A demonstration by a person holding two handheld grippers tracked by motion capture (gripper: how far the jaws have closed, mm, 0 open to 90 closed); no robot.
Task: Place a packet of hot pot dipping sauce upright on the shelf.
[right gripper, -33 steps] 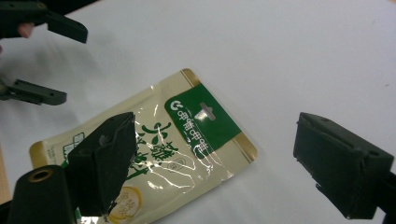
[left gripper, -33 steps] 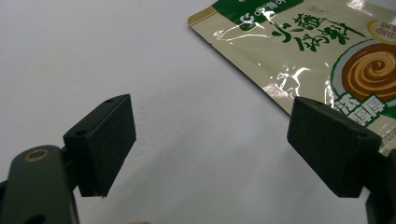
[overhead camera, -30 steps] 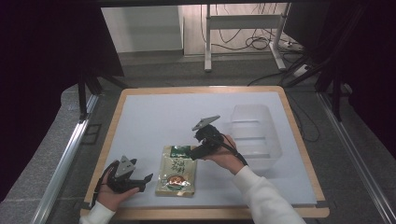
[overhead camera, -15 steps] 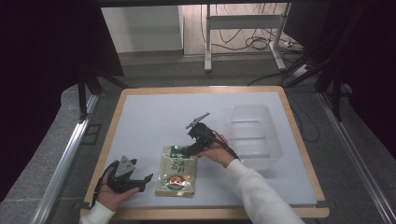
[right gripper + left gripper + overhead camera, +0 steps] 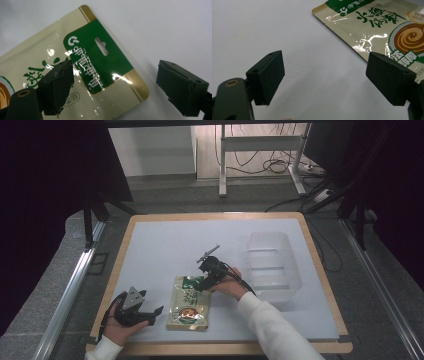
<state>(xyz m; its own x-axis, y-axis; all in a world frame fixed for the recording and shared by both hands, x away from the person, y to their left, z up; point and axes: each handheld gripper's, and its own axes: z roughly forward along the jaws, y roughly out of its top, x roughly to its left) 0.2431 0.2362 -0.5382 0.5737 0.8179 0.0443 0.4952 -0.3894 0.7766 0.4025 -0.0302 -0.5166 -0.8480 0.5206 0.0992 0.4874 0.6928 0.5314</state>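
Flat glossy beige-and-green food pouch (image 5: 189,303) lies on the white wood-edged bench (image 5: 165,245), left of the clear plastic tub (image 5: 270,265). My right gripper (image 5: 115,87) is wide open, holding nothing, over the pouch's green top edge, one jaw above the pouch, the other past its corner. My left gripper (image 5: 324,82) is wide open, empty, just left of the pouch's lower end.

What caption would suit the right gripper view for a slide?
Open right gripper poised over the green hang-hole end of a flat food pouch on a white table.
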